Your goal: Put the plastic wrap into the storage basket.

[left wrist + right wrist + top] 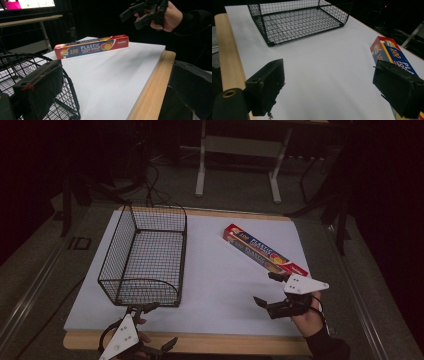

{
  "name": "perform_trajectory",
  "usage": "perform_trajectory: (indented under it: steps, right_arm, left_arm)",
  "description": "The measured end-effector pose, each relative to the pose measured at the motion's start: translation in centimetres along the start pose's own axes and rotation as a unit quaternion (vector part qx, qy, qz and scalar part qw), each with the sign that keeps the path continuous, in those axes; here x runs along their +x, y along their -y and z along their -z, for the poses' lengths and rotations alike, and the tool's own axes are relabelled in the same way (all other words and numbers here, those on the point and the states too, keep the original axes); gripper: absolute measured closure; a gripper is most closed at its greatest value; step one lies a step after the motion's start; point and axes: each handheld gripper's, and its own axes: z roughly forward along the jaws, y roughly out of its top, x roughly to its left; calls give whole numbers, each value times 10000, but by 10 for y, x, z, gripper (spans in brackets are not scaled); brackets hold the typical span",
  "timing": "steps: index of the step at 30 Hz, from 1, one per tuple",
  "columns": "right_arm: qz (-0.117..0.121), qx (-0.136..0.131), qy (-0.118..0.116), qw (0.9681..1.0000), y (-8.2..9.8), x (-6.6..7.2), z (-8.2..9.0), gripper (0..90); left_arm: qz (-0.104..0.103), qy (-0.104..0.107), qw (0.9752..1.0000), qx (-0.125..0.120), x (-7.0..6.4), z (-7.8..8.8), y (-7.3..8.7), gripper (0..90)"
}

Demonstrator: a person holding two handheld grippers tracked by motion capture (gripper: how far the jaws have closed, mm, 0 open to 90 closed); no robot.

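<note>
White sheet (220, 285) short of wooden table edge (210, 342) along bottom of frame; broad bare stretch at centre between wire basket (145, 257), left, and plastic wrap box (262, 250), upper right. Right gripper (272, 290) lower right, just beside box's near end, jaws wide apart, nothing between. Left gripper (150, 325) bottom left, spread, one jaw at basket's near rim

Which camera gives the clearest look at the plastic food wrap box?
The left gripper view: the long red and blue plastic food wrap box lies whole, its printed side readable. The high view shows it small and slanted; the right gripper view shows one end, partly behind a black jaw.
</note>
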Motion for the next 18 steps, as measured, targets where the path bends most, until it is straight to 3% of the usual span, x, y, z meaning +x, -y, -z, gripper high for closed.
perform_trajectory:
  steps: [6, 12, 18]
  right_arm:
    - [-32, 50, -134, 9999, -7, -19, -4, 100]
    - [27, 124, 126, 9998, -15, -34, -8, 98]
    - [-70, 234, 188, 9995, -15, -50, -14, 98]
  left_arm:
    - [-23, 55, 10000, 14, 0, 0, 1, 2]
    - [-5, 54, 10000, 22, 0, 0, 1, 2]
    - [15, 66, 10000, 22, 0, 0, 1, 2]
